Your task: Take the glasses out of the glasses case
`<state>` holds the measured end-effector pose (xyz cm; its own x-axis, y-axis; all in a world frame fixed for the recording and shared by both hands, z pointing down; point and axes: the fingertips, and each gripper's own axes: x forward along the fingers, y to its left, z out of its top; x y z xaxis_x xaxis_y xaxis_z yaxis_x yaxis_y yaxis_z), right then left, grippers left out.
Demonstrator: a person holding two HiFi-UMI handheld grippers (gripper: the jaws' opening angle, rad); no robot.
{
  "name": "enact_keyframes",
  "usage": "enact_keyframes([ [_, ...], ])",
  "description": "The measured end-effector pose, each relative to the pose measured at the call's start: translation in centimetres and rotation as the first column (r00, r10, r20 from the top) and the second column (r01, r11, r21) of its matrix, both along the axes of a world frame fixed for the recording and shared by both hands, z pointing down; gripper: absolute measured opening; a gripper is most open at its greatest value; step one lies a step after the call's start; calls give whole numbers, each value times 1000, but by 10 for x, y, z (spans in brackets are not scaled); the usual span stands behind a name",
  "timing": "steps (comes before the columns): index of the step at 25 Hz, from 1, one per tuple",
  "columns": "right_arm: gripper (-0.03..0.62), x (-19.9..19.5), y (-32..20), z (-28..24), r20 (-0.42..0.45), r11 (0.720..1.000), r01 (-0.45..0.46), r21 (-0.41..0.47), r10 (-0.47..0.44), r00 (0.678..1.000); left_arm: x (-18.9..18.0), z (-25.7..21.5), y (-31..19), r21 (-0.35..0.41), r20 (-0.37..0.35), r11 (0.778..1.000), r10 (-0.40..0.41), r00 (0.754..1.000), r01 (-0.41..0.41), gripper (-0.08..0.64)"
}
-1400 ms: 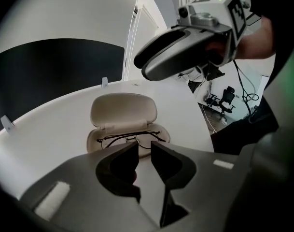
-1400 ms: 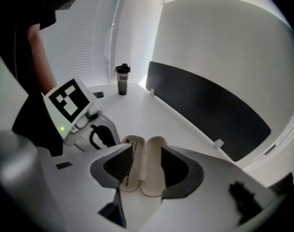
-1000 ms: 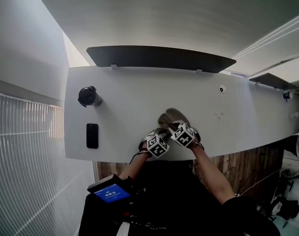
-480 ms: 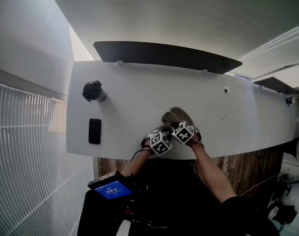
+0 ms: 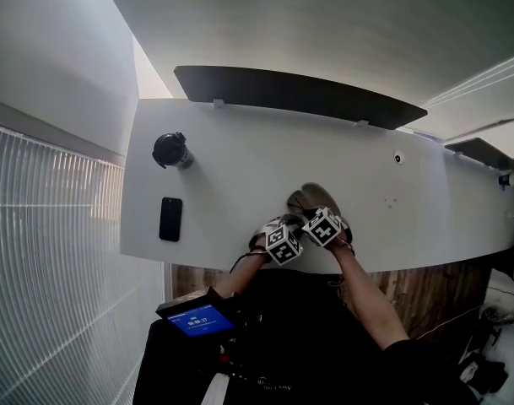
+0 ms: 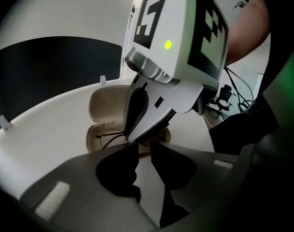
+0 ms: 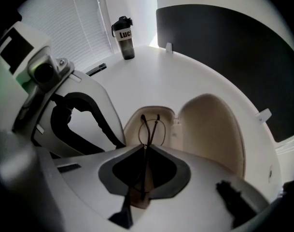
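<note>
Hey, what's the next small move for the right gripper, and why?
Probably lift slowly, straight up. The right gripper has just been closing its jaws and pinches the thin frame of the glasses, which lie in the open glasses case.

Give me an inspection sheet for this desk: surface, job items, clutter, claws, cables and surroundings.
Surface: white table, no spills seen.
Job's things: glasses case open, lid back; glasses lie inside.
Clutter: bottle and phone at the far left.
Grippers: left claw has its jaws slightly apart at the case's near rim, grip unclear; right claw has just been closing and is shut on the glasses.
Cables: thin dark cable by the left wrist.
Surroundings: dark panel behind the table; ribbed wall at left.
</note>
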<state>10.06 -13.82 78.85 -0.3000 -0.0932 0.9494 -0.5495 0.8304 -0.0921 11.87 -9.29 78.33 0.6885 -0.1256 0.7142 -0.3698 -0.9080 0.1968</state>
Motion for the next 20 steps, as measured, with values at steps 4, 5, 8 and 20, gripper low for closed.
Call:
enact_keyframes([
  [4,32,-1,0,-1,19,999,-37,7,37,999,-2,3,1,-4,4,1000,-3,1000,3,87],
  [5,31,-2,0,-1,23,999,-43,9,43,999,-2,3,0,-2,6,1000,-5,1000,5,87],
  [8,25,0,1,-2,37,998,-58,19,57,998,-1,3,0,1,6,1000,-7,1000,7,87],
  [20,17,6,-4,-31,165,977,-210,24,204,965,0,0,0,0,11,1000,-11,1000,11,87],
])
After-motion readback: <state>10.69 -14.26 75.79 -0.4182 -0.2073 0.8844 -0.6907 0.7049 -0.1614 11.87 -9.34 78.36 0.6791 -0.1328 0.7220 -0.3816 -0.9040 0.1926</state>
